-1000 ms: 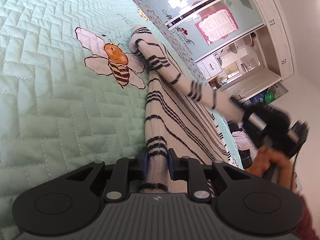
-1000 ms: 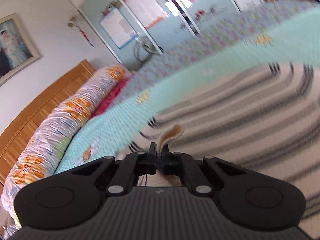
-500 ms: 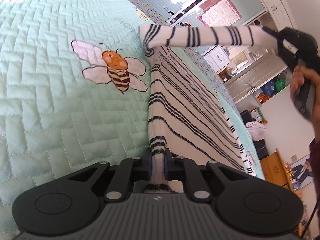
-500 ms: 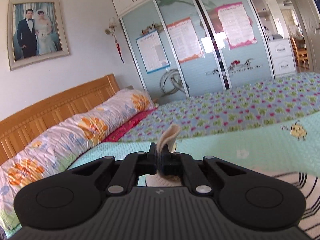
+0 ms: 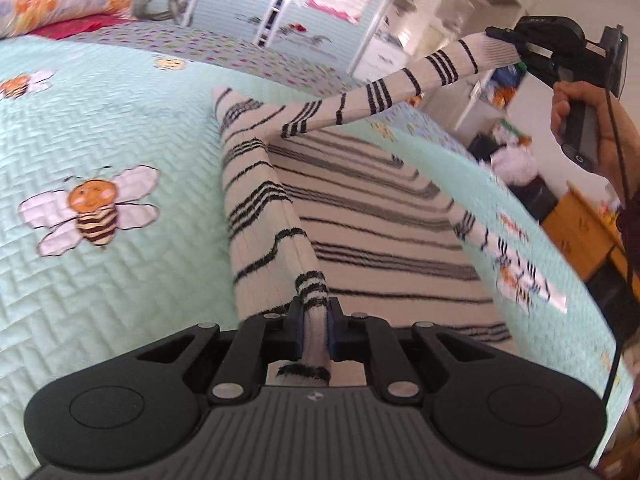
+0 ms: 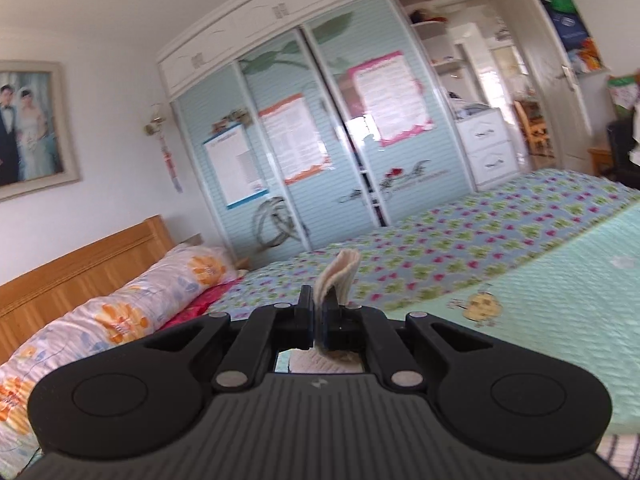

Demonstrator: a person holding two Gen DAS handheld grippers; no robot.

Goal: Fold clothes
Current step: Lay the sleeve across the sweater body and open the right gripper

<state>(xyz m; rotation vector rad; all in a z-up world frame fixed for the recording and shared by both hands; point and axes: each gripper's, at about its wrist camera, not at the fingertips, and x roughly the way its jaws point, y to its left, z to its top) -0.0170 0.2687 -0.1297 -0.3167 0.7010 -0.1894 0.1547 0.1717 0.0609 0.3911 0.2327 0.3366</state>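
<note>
Since the earlier frames both grippers have risen off the bed [image 5: 120,300]; the sleeve [image 5: 384,92], which lay low along the sweater [image 5: 360,220], is now stretched up and to the right in the left wrist view, and the right wrist view, which showed striped knit a second ago, now shows the wardrobe [image 6: 320,128] and the room. The left gripper [image 5: 315,322] has just been closing its jaws, with the sweater's edge between them; they are now clamped on a bunched, striped fold of that edge, which rises from the bed towards the camera. The right gripper [image 5: 516,46] sits at the upper right of the left view, held by a hand [image 5: 580,116]; its jaws are clamped on the sleeve's cuff, and in its own view [image 6: 318,322] a small flap of cream knit sticks up between the near-touching fingers. The sweater is cream with thin black stripes; its body lies flat on the pale green quilt [image 5: 80,120], beside a bee print [image 5: 90,208]; its other sleeve [image 5: 508,256] lies blurred along the right side of the body. A floral pillow [image 6: 100,320] rests against the wooden headboard [image 6: 80,256]; a framed photo [image 6: 32,128] hangs on the wall at the left.
</note>
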